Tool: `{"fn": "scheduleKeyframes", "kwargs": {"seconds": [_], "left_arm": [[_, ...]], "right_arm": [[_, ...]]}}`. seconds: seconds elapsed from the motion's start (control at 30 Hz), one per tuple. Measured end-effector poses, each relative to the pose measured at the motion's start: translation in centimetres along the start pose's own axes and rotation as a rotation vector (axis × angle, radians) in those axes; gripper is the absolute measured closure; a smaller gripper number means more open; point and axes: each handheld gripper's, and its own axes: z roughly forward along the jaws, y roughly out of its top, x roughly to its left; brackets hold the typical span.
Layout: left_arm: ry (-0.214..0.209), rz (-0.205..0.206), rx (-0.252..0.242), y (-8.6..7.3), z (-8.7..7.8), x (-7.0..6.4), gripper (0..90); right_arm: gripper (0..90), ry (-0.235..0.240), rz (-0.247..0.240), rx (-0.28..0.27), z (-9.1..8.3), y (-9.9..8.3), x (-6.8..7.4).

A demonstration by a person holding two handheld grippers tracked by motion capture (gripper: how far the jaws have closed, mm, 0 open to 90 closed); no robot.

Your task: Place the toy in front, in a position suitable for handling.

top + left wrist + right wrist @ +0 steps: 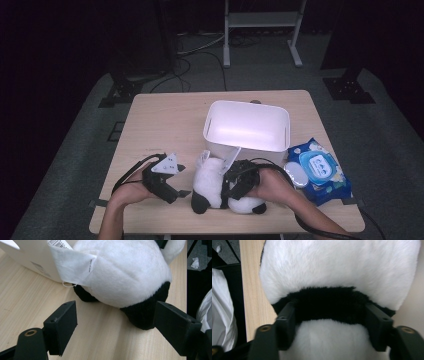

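Observation:
A black-and-white plush panda (212, 182) lies on the wooden table just in front of a white bin (247, 146). My right gripper (230, 189) is open, and its jaws straddle the plush's black band (332, 306) with the fur touching both inner faces. My left gripper (183, 180) is open just left of the toy, apart from it. In the left gripper view the plush (130, 272), with a white sewn-in tag (72, 262), lies beyond the left gripper (115, 322), and one black limb (142, 315) reaches toward the right jaw.
A blue pack of wet wipes (320, 172) lies right of the bin, near the table's right edge. The bin's wall (30, 260) stands close behind the plush. Bare tabletop (160, 120) extends to the far left. The table's front edge runs just below the hands.

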Motion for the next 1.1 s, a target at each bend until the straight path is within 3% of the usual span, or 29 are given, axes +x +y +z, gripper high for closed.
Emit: {"fn": "scheduleKeyframes", "kwargs": {"seconds": [0.2, 0.3, 0.47, 1.1], "left_arm": [[0.0, -0.01, -0.003, -0.1, 0.2, 0.1, 18.0], [0.001, -0.008, -0.001, -0.2, 0.1, 0.2, 17.9], [0.007, -0.019, -0.008, -0.6, -0.2, 0.4, 17.9], [0.007, -0.025, -0.029, -1.0, -0.8, 0.6, 17.9]], "right_arm": [[58.9, -0.029, -0.002, -0.071, -1.4, -0.4, 0.2], [62.4, -0.034, 0.013, -0.105, -2.1, -0.7, -0.1], [63.8, -0.039, 0.033, -0.148, -3.0, -0.8, -0.1], [63.7, 0.002, 0.008, -0.217, -8.9, 1.5, 0.9]]}}
